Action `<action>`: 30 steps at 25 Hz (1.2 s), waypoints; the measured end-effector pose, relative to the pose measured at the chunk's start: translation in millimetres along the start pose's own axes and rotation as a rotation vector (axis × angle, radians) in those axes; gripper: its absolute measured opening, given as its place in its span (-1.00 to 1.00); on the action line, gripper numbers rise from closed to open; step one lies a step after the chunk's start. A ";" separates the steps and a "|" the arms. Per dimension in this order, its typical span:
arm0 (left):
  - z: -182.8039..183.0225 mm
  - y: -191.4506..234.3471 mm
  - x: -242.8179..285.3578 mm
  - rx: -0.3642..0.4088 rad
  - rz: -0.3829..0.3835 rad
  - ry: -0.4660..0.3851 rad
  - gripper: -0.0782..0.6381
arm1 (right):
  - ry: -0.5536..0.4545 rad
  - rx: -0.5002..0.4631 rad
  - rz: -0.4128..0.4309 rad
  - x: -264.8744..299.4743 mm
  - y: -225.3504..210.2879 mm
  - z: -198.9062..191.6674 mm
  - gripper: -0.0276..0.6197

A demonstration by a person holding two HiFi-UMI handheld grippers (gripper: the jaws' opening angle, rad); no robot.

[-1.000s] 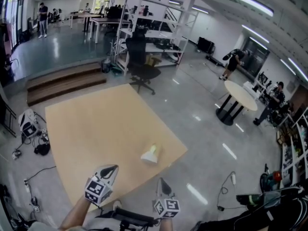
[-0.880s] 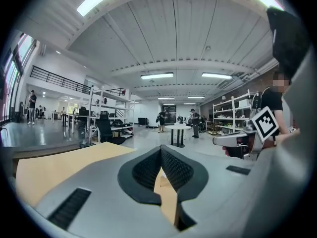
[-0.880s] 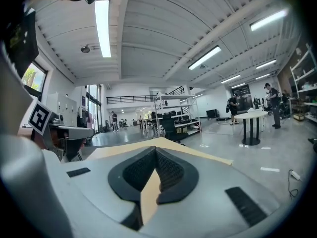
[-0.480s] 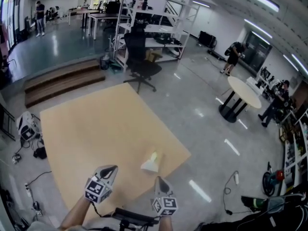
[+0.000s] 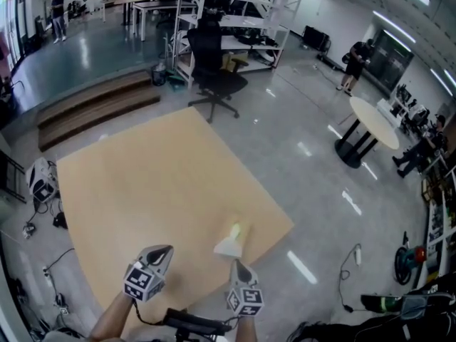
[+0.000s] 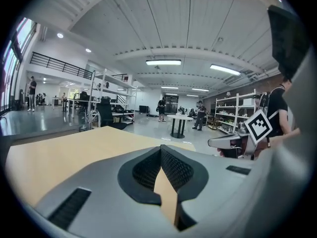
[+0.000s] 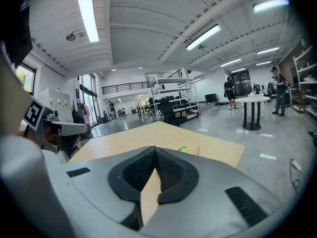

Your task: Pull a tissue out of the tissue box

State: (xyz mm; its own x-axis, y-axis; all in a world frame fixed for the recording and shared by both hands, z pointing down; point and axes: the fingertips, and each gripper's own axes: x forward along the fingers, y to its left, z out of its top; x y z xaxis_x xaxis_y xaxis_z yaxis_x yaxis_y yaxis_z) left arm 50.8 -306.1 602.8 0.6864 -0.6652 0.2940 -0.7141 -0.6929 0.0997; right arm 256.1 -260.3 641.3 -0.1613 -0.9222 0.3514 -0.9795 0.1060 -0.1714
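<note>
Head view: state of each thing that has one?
left gripper: shut, empty.
right gripper: shut, empty, just short of the tissue box.
tissue box: sitting on the table near its edge, touched by neither gripper.
office chair: upright, unoccupied.

beyond the job: a wide workshop hall

a large tan surface sits on a glossy grey floor. just past its far corner stands a black office chair, with white metal shelving behind it. wooden steps run beyond the surface's far left side. a round white table stands well apart to the right, with one person beyond it. cables lie on the floor.
</note>
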 end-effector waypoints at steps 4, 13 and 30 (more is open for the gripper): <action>-9.5 5.7 1.5 -0.015 0.003 0.031 -0.76 | 0.041 0.054 0.001 13.4 -6.4 -14.2 -0.89; -17.9 12.1 9.9 -0.036 0.002 0.052 -0.76 | 0.065 0.133 -0.017 40.0 -24.0 -28.3 -0.58; -29.5 23.6 6.4 -0.068 0.028 0.078 -0.76 | 0.211 0.205 -0.049 65.9 -38.8 -76.9 -0.03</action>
State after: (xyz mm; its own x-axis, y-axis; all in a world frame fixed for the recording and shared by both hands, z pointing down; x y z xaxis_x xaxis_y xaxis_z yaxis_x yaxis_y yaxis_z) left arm 34.3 -318.5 635.1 0.6548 -0.6585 0.3708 -0.7426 -0.6519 0.1536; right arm 274.2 -296.6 741.9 -0.1573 -0.8246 0.5434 -0.9453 -0.0335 -0.3245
